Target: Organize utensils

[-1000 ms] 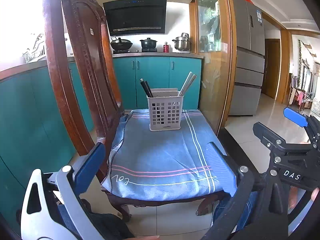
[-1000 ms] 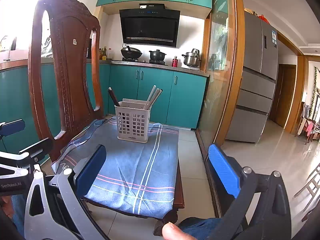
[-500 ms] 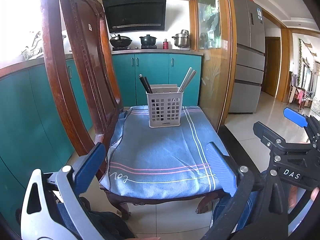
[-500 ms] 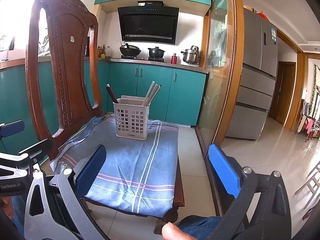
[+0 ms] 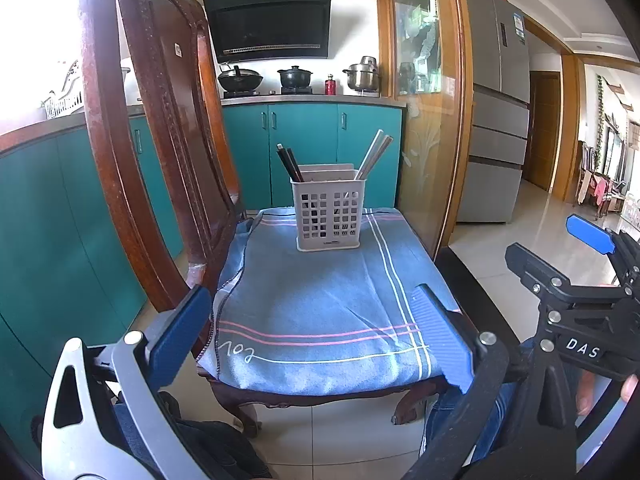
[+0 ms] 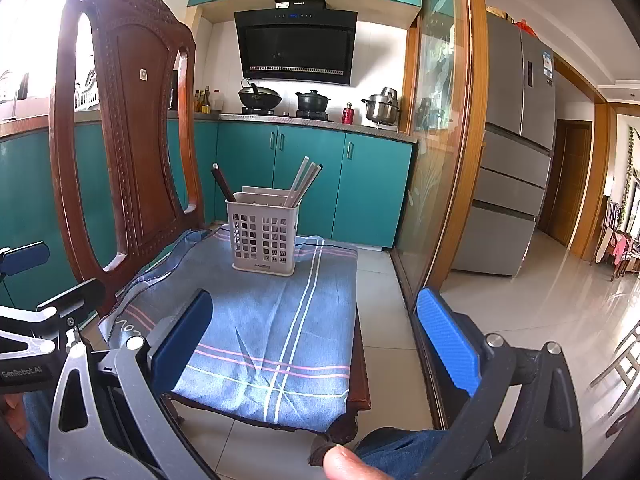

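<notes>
While both tools hang back off the near edge of the chair (image 5: 160, 160), nothing is gripped. Left tool (image 5: 312, 332) spread wide, blue pads (image 5: 178, 334) either side of the cloth's front corners, empty. Right tool (image 6: 316, 340) also spread wide, empty, its pads (image 6: 448, 340) apart with the cloth (image 6: 272, 320) seen between them.

White slotted basket (image 5: 327, 214) stands upright on the blue striped cloth (image 5: 320, 300), toward the far end of the chair seat, well apart from both tools. Dark chopsticks (image 5: 289, 162) lean out of the basket's left side, tipped toward the chair back. Pale chopsticks (image 5: 374, 154) lean out of its right side, tipped away from the chair back. Which inner compartment each pair sits in: cannot tell.

Right tool shows in the left wrist view, to the right of the chair, over the floor. Behind the basket: teal cabinets (image 6: 312, 184), counter (image 5: 312, 99) with pots (image 5: 295, 77), black hood (image 6: 296, 46) above. Fridge (image 6: 516, 140) far right of the chair.
</notes>
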`<state>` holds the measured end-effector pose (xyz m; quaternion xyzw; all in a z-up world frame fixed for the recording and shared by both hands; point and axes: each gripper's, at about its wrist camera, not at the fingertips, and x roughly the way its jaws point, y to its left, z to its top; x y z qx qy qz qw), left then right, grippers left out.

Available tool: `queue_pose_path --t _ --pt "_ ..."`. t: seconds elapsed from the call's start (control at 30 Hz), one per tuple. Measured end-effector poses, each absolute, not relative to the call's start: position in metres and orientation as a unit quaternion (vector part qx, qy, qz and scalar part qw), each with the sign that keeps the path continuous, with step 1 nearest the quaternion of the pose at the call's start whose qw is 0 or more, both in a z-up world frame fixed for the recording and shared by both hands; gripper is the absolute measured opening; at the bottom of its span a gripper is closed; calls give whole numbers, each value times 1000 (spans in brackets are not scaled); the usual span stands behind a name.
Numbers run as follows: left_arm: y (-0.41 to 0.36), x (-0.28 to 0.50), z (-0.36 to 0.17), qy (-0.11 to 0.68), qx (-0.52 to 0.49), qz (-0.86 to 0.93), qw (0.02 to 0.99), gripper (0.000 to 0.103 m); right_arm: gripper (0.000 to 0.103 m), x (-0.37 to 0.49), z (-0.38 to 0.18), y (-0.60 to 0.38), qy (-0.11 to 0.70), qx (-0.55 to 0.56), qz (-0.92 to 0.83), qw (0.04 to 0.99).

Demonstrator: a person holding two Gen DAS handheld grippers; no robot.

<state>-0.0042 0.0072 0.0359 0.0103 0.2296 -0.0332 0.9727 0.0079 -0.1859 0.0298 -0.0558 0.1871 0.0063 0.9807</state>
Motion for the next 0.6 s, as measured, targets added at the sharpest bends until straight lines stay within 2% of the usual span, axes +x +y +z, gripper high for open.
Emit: queue_pose_path --t 0.6 --pt "4 7 22 252 12 -33 967 100 100 19 15 -183 208 -53 6 977"
